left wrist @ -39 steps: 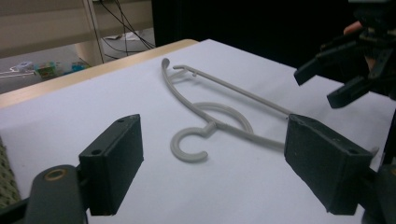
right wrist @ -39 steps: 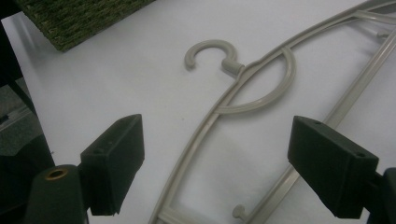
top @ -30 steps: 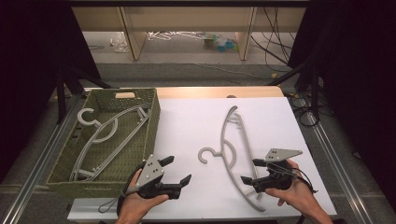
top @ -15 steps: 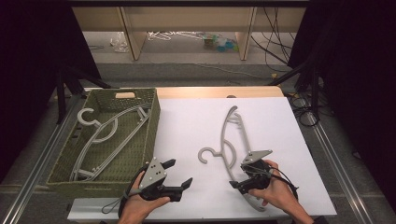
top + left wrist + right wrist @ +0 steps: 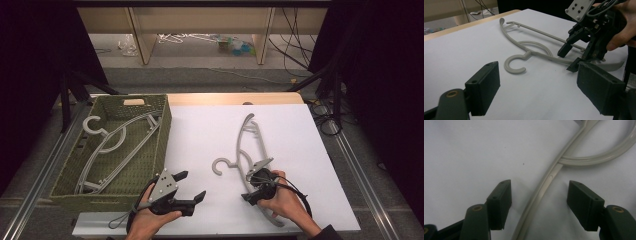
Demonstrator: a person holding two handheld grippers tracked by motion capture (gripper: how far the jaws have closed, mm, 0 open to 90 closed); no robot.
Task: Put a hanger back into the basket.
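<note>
Table (image 5: 310, 150) with white top; green woven basket (image 5: 165, 125) at its left edge, already holding one grey hanger (image 5: 117, 147). Second grey hanger (image 5: 250, 150) lies flat on the table, right of centre, hook toward the basket. Right claw (image 5: 254, 186) is low over its curved arm; jaws have just been closing, the arm runs between them, pads not yet touching it (image 5: 537, 195). Left claw (image 5: 192, 186) hovers near the basket corner, jaws wide, nothing between them. Risks: the arm is thin and flat on the table, so the pads may scrape the table or ride over it; an off-centre grip could let the hanger swing or slip on lifting.
</note>
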